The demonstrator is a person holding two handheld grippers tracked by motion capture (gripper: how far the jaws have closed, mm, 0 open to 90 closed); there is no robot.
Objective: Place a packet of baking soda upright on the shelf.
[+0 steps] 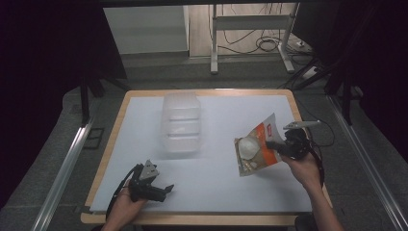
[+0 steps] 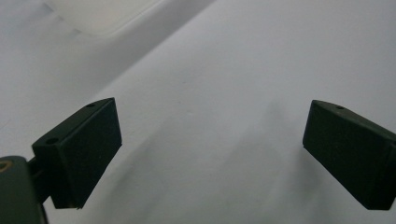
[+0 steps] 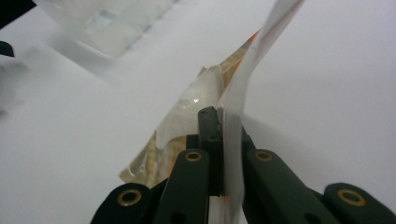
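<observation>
packet [image 1: 256, 150] held clamped at edge by right gripper [image 1: 281, 146], lifted above table [image 1: 216, 187] at right. clear container [image 1: 182, 123] located up-left of packet, long axis front-to-back. left gripper [image 1: 161, 188] spread wide, nothing held, low over near-left table.

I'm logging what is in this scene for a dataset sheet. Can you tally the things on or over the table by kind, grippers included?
Clear plastic container: 1
Orange and white packet: 1, clamped in the right gripper
Handheld grippers: 2, the left gripper with jaws apart and the right gripper
Total: 4
</observation>
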